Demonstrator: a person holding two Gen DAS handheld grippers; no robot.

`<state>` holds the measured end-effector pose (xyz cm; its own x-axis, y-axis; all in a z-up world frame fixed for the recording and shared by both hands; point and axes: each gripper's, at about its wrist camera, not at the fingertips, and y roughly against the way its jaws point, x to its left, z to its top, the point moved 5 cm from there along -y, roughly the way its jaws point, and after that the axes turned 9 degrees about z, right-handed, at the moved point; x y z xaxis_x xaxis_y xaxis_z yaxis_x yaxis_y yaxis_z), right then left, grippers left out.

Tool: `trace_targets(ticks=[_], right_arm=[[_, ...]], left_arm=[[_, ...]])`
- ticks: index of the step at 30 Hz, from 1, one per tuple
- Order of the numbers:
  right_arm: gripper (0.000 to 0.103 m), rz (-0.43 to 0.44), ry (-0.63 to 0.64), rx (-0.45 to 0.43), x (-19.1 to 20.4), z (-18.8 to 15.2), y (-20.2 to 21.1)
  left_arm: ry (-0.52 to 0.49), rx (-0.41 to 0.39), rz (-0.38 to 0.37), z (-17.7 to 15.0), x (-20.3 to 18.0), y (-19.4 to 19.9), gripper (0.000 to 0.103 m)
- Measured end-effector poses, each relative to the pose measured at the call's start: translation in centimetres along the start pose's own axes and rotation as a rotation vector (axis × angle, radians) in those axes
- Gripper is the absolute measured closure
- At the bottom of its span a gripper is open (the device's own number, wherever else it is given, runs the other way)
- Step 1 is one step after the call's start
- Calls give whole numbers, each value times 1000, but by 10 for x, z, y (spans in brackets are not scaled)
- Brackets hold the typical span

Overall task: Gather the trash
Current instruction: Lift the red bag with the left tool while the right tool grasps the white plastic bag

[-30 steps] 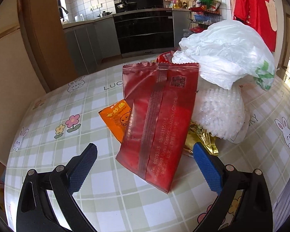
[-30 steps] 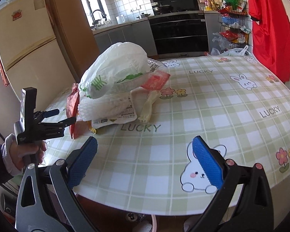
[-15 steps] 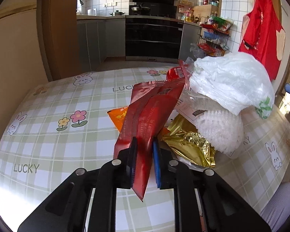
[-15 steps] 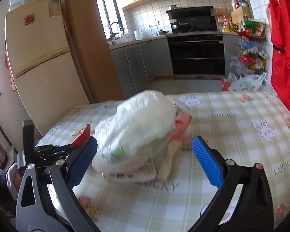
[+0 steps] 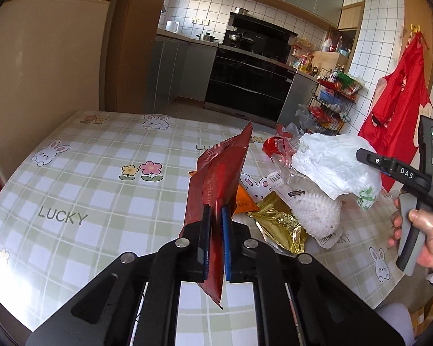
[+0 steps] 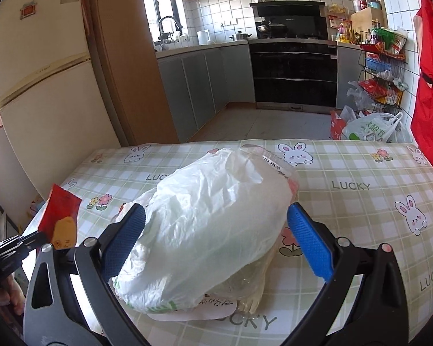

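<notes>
My left gripper (image 5: 215, 230) is shut on a red snack wrapper (image 5: 219, 178) and holds it upright, lifted off the table; the wrapper also shows in the right wrist view (image 6: 61, 219). My right gripper (image 6: 215, 245) is open, its blue pads on either side of a crumpled white plastic bag (image 6: 213, 230) without pressing it. The bag (image 5: 336, 165) lies on top of the trash pile. Under it lie white foam netting (image 5: 317, 213), a gold foil wrapper (image 5: 280, 223), an orange packet (image 5: 244, 201) and a red-labelled clear wrapper (image 5: 277, 147).
The table (image 5: 86, 190) has a green checked cloth with rabbits and "LUCKY" print. A fridge (image 6: 43, 86) stands to the left. Kitchen cabinets and a black stove (image 6: 291, 72) are beyond. A wire rack (image 6: 381, 80) and floor bags (image 6: 369, 129) stand at right.
My left gripper closed on the red wrapper and lifted it up off the pile. My right gripper moved forward until its open pads straddle the white bag.
</notes>
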<state>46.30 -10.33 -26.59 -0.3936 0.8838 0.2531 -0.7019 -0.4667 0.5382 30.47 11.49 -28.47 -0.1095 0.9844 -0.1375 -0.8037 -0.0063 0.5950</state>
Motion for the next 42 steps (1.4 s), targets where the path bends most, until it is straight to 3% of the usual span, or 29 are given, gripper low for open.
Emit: trace_targets(ticks=[2,6,11,19,26,33,42], right_arm=[[30,-17,22,29,3,-1,-4],[76,-46,43,17,7,1,4],[93,-51,87,-51,14,9,26],[94,-42,162,-172,37,28,77],[94,-3,197,-248,58,24,131],[94,41,155,-291,71,-2,184],[94,67,155,-285,93,-53,243]], left_arm=[[31,-5,-9,-3,4,7,97],[73,-16,-22,-8,7,21,97],[88,-31,-31,-15,8,38,97],[116,-54,-36,-17,8,64,97],[118,-85,-33,-13,8,93,97],[110,-92,-54,-15,0,120,97],[87,-128,-80,-23,-15,169,97]])
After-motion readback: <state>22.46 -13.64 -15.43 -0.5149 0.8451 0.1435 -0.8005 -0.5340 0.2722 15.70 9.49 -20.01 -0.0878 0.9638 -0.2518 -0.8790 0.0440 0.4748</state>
